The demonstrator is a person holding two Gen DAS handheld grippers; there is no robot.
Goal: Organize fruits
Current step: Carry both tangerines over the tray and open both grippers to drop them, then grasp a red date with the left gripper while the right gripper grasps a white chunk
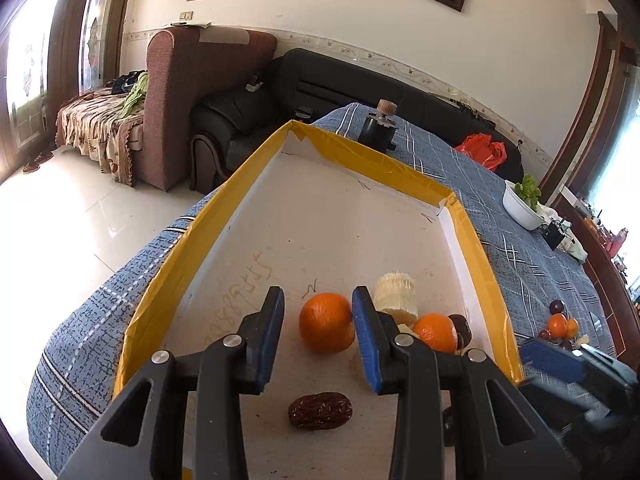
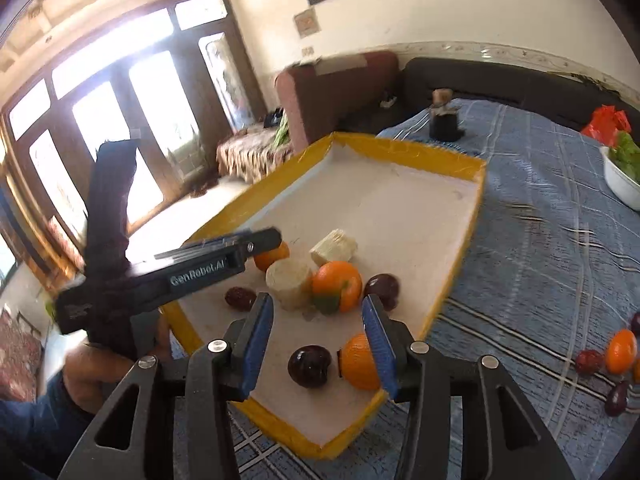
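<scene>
Shallow white tray [image 1: 352, 224] with yellow-taped rim, resting on a table covered by a blue checked cloth [image 1: 520, 248].

Left gripper [image 1: 318, 336] hovering over the tray's near end, jaws parted a little, blue pads clear of everything, nothing held. Beyond the gap between the pads, an orange [image 1: 326, 322] lying on the tray floor. Below the pads, nearer the tray's near edge, a wrinkled red date [image 1: 320, 410]. Toward the tray's right rim: a pale cut corn piece [image 1: 396, 294], a second orange [image 1: 436, 332] and a dark plum [image 1: 460, 326] touching it.

Right gripper [image 2: 318, 338] poised over the tray's near corner, jaws apart, nothing gripped. In the gap, a dark plum [image 2: 310, 366] sitting on the tray floor, clear of both pads. Just beside it, an orange [image 2: 358, 362] partly hidden behind the right pad; impossible to tell whether pad and fruit touch. Further into the tray, two corn pieces [image 2: 290, 284] and an orange with a green leaf [image 2: 338, 286].

Outside the tray, by the cloth's right edge, a loose cluster of oranges and dark fruits [image 2: 620, 354]. White bowl of greens [image 2: 624, 176] toward the far right corner.
</scene>
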